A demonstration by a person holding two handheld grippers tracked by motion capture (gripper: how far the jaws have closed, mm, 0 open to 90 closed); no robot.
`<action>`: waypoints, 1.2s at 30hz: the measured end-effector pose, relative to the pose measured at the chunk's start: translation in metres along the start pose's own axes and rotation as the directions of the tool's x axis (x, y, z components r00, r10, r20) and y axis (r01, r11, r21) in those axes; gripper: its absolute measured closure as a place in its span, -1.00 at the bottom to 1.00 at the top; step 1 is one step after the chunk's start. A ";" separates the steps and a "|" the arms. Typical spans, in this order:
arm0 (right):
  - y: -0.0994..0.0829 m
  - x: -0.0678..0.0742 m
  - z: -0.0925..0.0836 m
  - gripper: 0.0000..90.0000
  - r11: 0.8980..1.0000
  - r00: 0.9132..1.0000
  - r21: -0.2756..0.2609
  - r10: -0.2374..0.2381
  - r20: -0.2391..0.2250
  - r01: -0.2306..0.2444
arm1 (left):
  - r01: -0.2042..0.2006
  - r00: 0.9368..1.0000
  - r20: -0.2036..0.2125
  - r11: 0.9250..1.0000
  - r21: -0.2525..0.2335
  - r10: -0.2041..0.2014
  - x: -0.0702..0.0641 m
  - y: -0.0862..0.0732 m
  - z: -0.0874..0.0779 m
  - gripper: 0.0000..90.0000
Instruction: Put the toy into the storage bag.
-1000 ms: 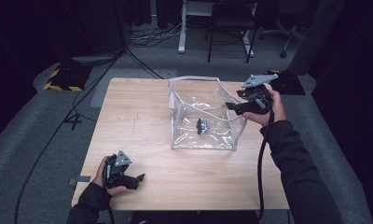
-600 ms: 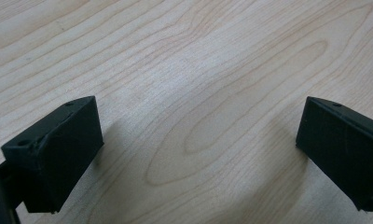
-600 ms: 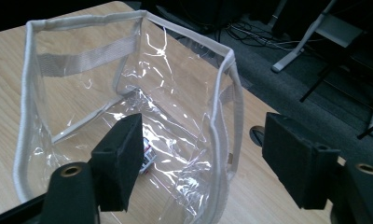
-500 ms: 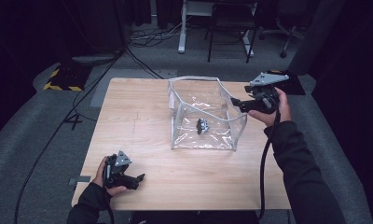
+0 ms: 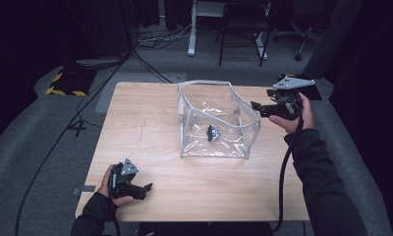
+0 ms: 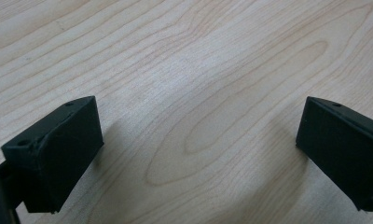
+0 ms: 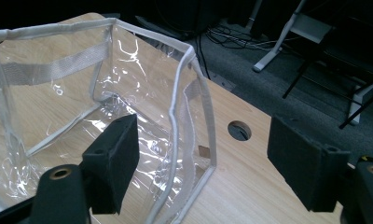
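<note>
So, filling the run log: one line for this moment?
left hand-held gripper: open, on table | right hand-held gripper: opening, beside clear bag

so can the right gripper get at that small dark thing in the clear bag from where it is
Probably yes: the right gripper sits just outside the clear bag's rim, jaws open and empty. The bag's top gapes open, leaving the small dark thing reachable from above.

Left gripper [image 6: 198, 158] with its two black jaws spread wide apart, nothing between them, above the light wooden tabletop [image 6: 198, 70].
</note>
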State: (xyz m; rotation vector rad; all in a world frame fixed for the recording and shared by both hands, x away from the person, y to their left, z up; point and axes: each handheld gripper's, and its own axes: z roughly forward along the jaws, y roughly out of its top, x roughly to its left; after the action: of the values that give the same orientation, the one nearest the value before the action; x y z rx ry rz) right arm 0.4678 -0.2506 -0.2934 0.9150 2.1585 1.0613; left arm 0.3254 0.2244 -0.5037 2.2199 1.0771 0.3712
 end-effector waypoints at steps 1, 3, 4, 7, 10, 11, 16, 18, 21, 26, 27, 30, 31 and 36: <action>-0.001 -0.001 -0.001 -0.42 1.000 1.000 -0.001 0.003 0.001 -0.003 | 0.000 1.000 0.000 1.000 0.000 0.000 0.000 0.000 0.000 -0.99; -0.002 -0.004 -0.002 -0.42 1.000 1.000 -0.006 0.013 -0.001 -0.013 | 0.000 1.000 0.000 1.000 0.000 0.000 0.000 0.000 0.000 -0.99; -0.005 -0.007 -0.003 -0.42 1.000 1.000 -0.007 0.016 0.005 -0.016 | 0.000 1.000 0.000 1.000 0.000 0.000 0.000 0.000 0.000 -0.99; -0.007 -0.008 -0.004 -0.42 1.000 1.000 -0.004 0.022 0.013 -0.022 | -0.001 1.000 -0.001 1.000 0.000 0.001 0.000 0.000 0.000 -0.99; -0.010 -0.010 -0.004 -0.42 1.000 1.000 0.000 0.023 0.017 -0.023 | 0.000 1.000 0.000 1.000 0.000 0.000 0.000 0.000 0.000 -0.99; -0.011 -0.011 -0.005 -0.42 1.000 0.999 0.002 0.027 0.021 -0.027 | -0.001 1.000 -0.001 1.000 0.000 0.001 0.000 0.000 0.000 -0.99; -0.018 -0.015 -0.005 -0.42 0.999 0.999 0.006 0.046 0.025 -0.046 | -0.003 1.000 -0.003 1.000 -0.001 0.003 0.000 0.000 0.000 -0.99; -0.022 -0.017 -0.006 -0.42 0.999 0.998 0.011 0.049 0.030 -0.049 | -0.002 1.000 -0.003 1.000 -0.001 0.002 0.000 0.000 0.000 -0.99; -0.025 -0.020 -0.006 -0.42 0.999 0.998 0.007 0.051 0.031 -0.052 | 0.000 1.000 -0.001 1.000 0.000 0.000 0.000 0.000 0.000 -0.99; -0.032 -0.021 -0.005 -0.41 0.999 0.998 0.023 0.046 0.048 -0.047 | -0.001 1.000 -0.001 1.000 0.000 0.001 0.000 0.000 0.000 -0.99; -0.033 -0.021 -0.005 -0.41 0.999 0.998 0.026 0.042 0.051 -0.044 | -0.002 1.000 -0.003 1.000 -0.001 0.002 0.000 0.000 0.000 -0.99; -0.037 -0.021 -0.003 -0.41 0.999 0.997 0.040 0.034 0.063 -0.036 | -0.002 1.000 -0.003 1.000 -0.001 0.002 0.000 0.000 0.000 -0.99; -0.038 -0.021 -0.003 -0.41 0.998 0.997 0.043 0.033 0.064 -0.036 | 0.000 1.000 -0.001 1.000 0.000 0.000 0.000 0.000 0.000 -0.99; -0.043 -0.022 -0.002 -0.41 0.998 0.997 0.053 0.036 0.062 -0.039 | -0.002 1.000 -0.003 1.000 -0.001 0.002 0.000 0.000 0.000 -0.99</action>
State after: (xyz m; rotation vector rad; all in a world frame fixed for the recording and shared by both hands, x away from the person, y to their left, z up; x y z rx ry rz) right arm 0.4656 -0.2881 -0.3241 1.0039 2.1371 0.9841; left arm 0.3255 0.2245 -0.5037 2.2206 1.0760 0.3762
